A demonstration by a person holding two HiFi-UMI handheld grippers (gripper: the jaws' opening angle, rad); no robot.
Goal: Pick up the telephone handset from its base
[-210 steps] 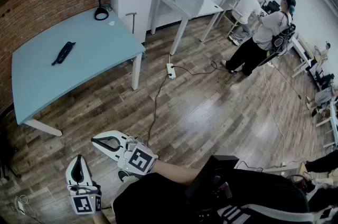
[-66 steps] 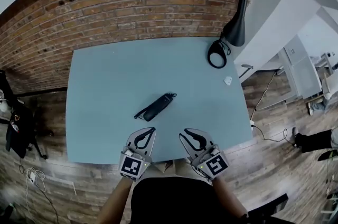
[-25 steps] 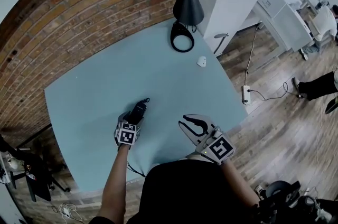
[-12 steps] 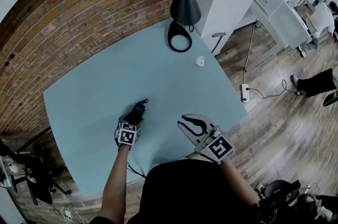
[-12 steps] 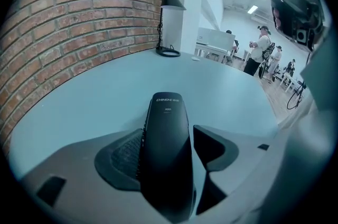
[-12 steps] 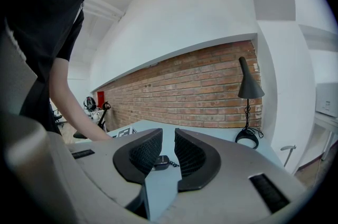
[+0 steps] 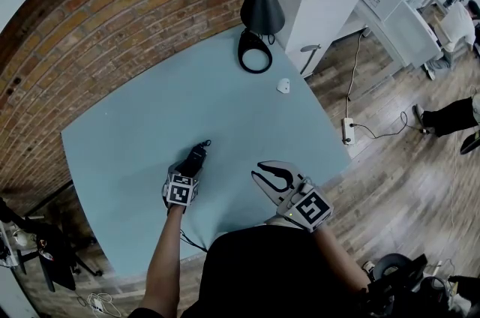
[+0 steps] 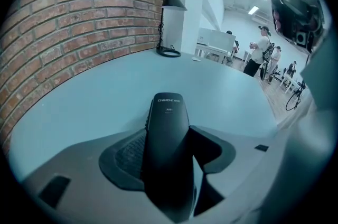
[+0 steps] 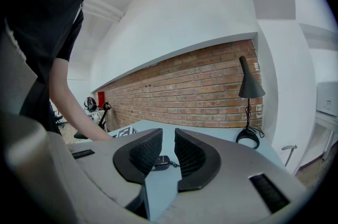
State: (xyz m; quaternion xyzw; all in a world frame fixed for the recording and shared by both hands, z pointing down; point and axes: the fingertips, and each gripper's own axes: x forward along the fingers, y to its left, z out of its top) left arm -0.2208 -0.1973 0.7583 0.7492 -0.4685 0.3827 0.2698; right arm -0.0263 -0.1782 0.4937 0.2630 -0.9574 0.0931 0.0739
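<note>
Left gripper (image 7: 191, 165) has its jaws on the telephone handset (image 8: 168, 149). They have just been closing, and the ribbed black pads (image 8: 127, 151) now seem to press on its two long sides. This handset lies flat on the table (image 7: 225, 106), near the person's edge. It is black, long and narrow, with rounded corners, a smooth matte back and small pale print at the far end. A curly cord (image 9: 170, 164) leaves it. The table top is plain, smooth pale blue. Right gripper (image 7: 259, 174) is above the table edge, well apart from the handset, jaws slightly spread on nothing. A rough brick wall (image 7: 112, 24) stands behind.
</note>
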